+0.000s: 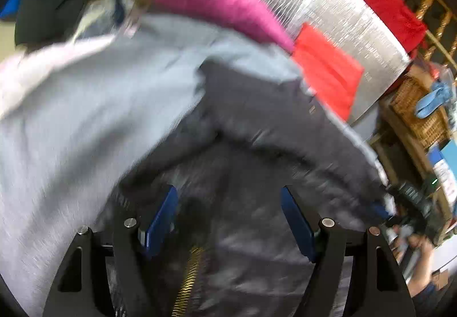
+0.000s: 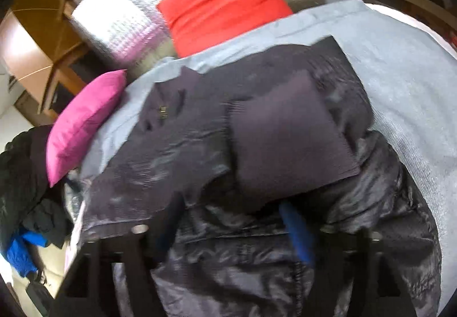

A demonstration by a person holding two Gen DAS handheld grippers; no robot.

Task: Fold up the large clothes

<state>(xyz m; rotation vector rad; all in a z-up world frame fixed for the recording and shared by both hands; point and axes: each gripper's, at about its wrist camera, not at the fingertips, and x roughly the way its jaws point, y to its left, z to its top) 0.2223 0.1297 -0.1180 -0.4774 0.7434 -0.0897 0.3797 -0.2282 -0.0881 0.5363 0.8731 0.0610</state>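
Fingers (image 1: 162, 214) spread above jacket (image 2: 257, 128) on grey bedcover (image 2: 400, 74) (pillows behind).

The jacket (image 2: 257, 145) lies on the bed (image 2: 400, 82), two cushions (image 2: 225, 2) behind it.

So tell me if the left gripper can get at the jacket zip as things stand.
Probably yes. The left gripper is open above the dark jacket, and the gold zip lies bare between its fingers, nothing covering it. The view is blurred, so contact is unclear.
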